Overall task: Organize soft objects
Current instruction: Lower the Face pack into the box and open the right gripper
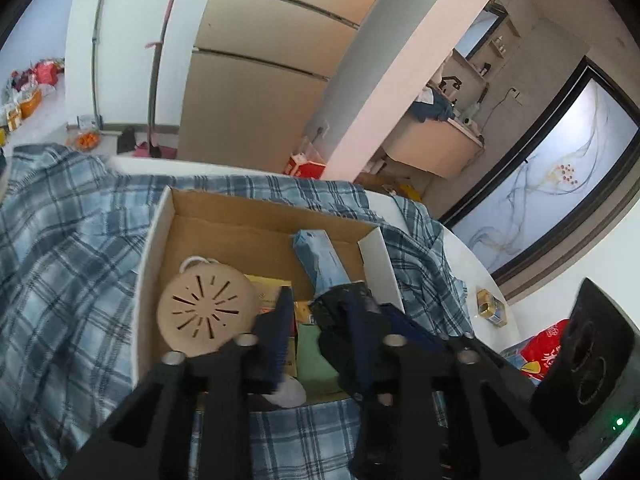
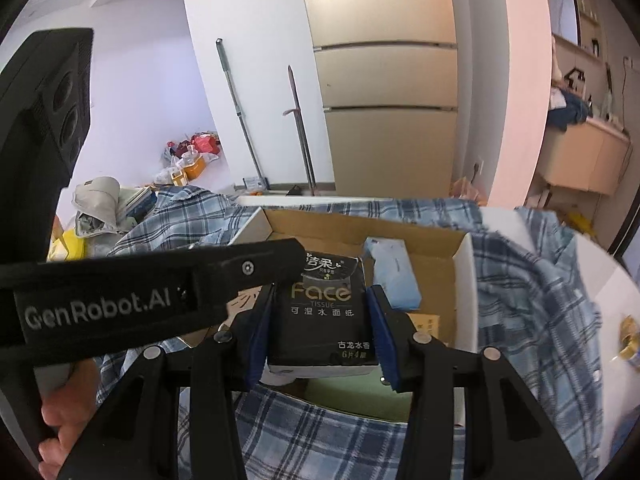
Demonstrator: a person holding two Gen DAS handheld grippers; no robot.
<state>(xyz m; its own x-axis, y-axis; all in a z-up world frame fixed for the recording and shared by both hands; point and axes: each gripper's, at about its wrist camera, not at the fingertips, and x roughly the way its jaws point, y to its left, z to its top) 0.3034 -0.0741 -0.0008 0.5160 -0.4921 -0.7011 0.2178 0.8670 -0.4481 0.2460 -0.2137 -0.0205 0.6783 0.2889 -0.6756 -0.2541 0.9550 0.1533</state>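
An open cardboard box [image 1: 256, 216] sits on a blue plaid cloth [image 1: 60, 260]; it also shows in the right wrist view [image 2: 420, 236]. Inside lie a round beige slotted disc [image 1: 206, 308], a light blue tissue pack [image 1: 316, 256] [image 2: 394, 272], yellow packets [image 1: 272, 290] and a green item [image 1: 316, 356]. My right gripper [image 2: 322, 320] is shut on a black tissue pack [image 2: 322, 312] above the box. My left gripper [image 1: 324, 320] is open over the box; the black pack [image 1: 340, 320] lies by its right finger. The left gripper's body [image 2: 120, 296] crosses the right wrist view.
The cloth covers a white round table [image 1: 476, 268] carrying a small gold-and-blue tin [image 1: 490, 306] and a red bag [image 1: 548, 344]. Behind stand a fridge [image 2: 384, 112], a mop [image 2: 240, 112] and broom [image 2: 300, 128], a pillar [image 1: 396, 68] and floor clutter [image 2: 188, 156].
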